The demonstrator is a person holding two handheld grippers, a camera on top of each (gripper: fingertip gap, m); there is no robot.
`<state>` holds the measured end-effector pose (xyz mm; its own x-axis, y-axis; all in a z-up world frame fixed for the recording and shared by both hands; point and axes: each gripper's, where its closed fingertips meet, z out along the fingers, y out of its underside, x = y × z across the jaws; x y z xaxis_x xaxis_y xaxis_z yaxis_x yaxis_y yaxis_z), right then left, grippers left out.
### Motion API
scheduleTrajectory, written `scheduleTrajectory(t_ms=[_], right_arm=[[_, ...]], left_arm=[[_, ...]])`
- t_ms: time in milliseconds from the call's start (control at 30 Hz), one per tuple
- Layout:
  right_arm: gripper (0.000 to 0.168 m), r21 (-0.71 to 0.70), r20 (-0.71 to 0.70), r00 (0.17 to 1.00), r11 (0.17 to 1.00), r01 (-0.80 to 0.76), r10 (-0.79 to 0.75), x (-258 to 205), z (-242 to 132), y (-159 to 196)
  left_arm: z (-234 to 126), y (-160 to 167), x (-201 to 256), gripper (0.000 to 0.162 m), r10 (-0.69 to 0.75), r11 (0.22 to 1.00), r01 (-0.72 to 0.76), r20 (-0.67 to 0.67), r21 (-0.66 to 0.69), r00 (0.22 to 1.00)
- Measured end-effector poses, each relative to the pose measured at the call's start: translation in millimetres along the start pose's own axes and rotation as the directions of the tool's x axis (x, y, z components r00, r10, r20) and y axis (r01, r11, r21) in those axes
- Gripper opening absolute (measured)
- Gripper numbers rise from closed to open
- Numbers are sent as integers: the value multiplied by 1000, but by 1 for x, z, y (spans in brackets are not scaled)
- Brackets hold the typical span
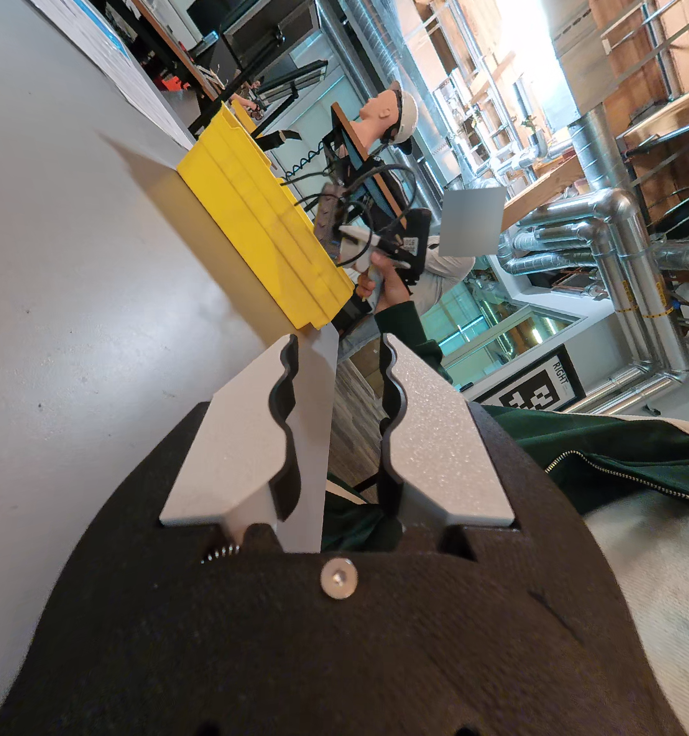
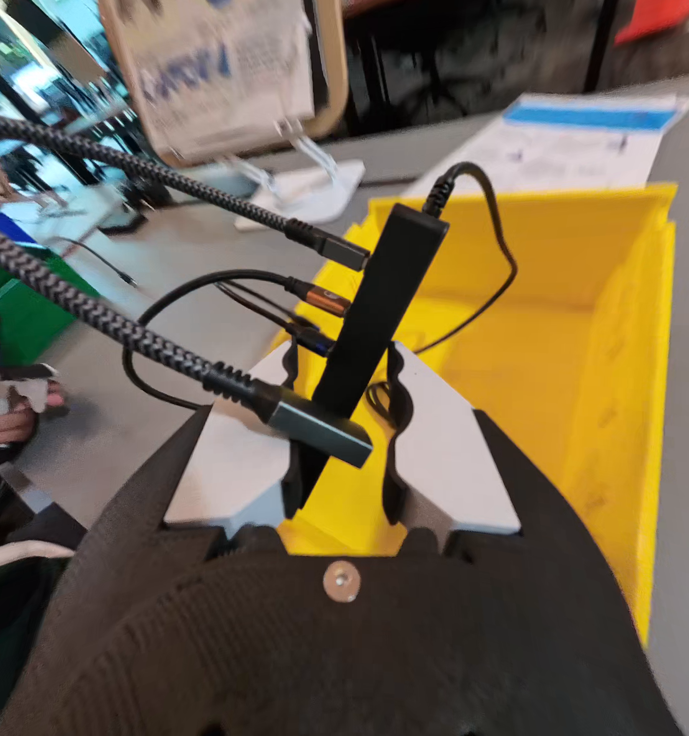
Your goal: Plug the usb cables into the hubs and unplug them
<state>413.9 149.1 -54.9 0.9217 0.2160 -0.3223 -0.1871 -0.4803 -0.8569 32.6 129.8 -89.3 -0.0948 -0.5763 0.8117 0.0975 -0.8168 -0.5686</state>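
My right gripper (image 2: 342, 352) is shut on a black USB hub (image 2: 378, 302), which sits slanted between its pads above the open yellow bin (image 2: 554, 358). Several cables are plugged into the hub's left side: two braided ones with grey plugs (image 2: 319, 434) (image 2: 342, 255), one with a copper plug (image 2: 330, 300), and one with a dark blue plug (image 2: 315, 342). The hub's own lead (image 2: 498, 247) loops down into the bin. My left gripper (image 1: 338, 346) is open and empty at the table's edge, short of the bin (image 1: 263, 231). From there the right gripper (image 1: 354, 247) and hub (image 1: 326, 223) show above the bin.
The grey table (image 2: 199, 318) carries a printed sheet with a blue band (image 2: 573, 135), a sign on a white stand (image 2: 231, 79), a green box (image 2: 24, 318) and a loose thin cable (image 2: 107, 263). A mannequin head with a helmet (image 1: 390, 115) stands behind the bin.
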Motion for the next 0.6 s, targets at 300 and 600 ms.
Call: scheduleTrajectory(t_ms=[300,600], right_arm=[[60,21,-120,981,988,-150,152,35,5,11],[64,120,-289,956,993,-22,56,47,-15,-13]], left_arm=[[0,-1,0,40,38,999,-38,13,-5,999],[0,0,-1,40,10,1000,-10,5,-6,1000]])
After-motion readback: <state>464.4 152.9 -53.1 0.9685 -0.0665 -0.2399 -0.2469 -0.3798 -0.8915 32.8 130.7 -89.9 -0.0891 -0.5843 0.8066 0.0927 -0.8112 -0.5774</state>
